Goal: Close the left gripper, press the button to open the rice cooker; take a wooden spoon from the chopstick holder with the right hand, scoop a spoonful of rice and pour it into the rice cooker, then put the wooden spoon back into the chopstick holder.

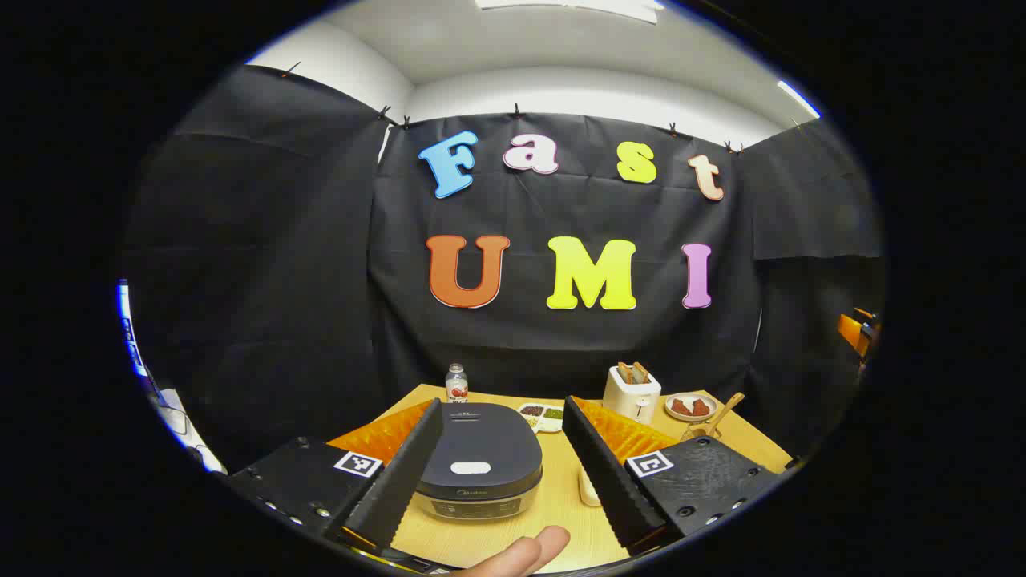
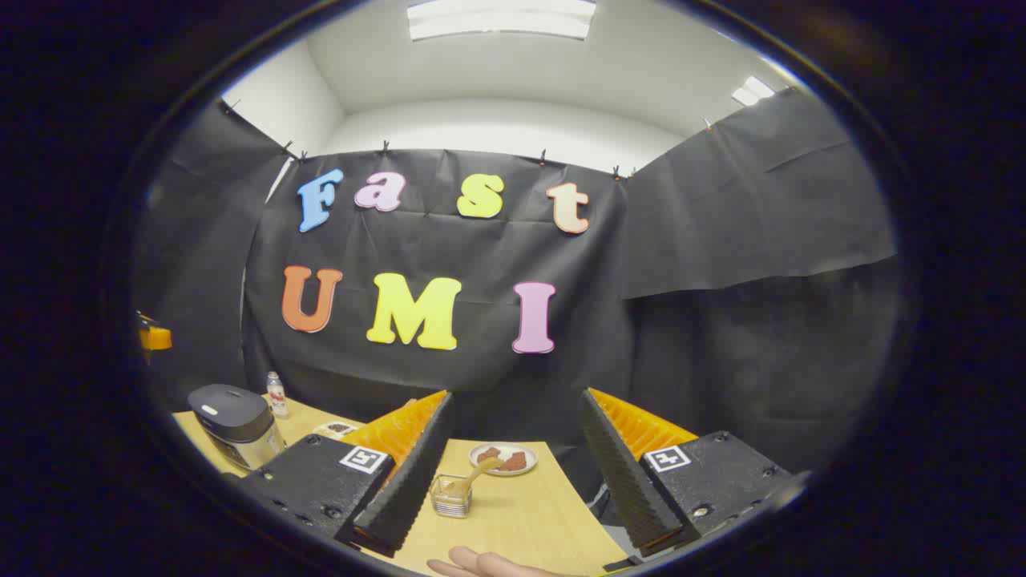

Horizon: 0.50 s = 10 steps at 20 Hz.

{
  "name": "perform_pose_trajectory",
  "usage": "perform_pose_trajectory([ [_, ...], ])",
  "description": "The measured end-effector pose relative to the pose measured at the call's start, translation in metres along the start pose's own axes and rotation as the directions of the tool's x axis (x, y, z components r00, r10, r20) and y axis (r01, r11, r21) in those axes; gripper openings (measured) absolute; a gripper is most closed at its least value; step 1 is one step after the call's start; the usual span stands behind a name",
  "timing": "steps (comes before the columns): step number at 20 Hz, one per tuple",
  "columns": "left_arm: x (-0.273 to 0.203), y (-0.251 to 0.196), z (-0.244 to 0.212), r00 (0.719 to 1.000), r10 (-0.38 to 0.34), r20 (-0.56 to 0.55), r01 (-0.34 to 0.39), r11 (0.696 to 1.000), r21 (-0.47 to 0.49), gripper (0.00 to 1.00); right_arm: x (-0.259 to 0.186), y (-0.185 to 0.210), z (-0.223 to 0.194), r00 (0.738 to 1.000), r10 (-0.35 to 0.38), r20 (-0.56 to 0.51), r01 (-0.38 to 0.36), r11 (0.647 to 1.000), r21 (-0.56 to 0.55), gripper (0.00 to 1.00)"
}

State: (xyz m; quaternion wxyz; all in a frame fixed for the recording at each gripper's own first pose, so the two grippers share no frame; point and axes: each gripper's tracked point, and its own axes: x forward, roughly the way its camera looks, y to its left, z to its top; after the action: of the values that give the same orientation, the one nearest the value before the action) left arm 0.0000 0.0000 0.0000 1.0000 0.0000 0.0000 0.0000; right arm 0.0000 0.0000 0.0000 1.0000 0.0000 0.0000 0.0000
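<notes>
Fingertips of a hand (image 1: 521,554) show at the near edge of the light wooden table (image 1: 561,505), just before the wide-open, empty left gripper (image 1: 501,481). Between its fingers sits the dark grey rice cooker (image 1: 479,471), lid down. Farther right stand a white toaster (image 1: 632,393) and a plate of reddish food (image 1: 690,406). Equally wide and empty, the right gripper (image 2: 513,489) frames a clear chopstick holder (image 2: 450,497) with the wooden spoon (image 2: 474,477) leaning in it
</notes>
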Motion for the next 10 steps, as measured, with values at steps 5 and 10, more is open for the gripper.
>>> perform_pose_trajectory([
  [5,0.003,0.004,-0.002,1.0,0.008,0.013,-0.008,0.999,0.04,0.95,0.003,-0.015,-0.001,1.0,-0.026,-0.014,0.027,0.999,0.019,1.0],
  [10,0.006,0.003,-0.001,1.0,0.005,0.029,-0.005,1.0,0.014,0.95,0.0,-0.01,-0.003,1.0,-0.022,-0.016,0.022,1.0,0.02,1.0],
])
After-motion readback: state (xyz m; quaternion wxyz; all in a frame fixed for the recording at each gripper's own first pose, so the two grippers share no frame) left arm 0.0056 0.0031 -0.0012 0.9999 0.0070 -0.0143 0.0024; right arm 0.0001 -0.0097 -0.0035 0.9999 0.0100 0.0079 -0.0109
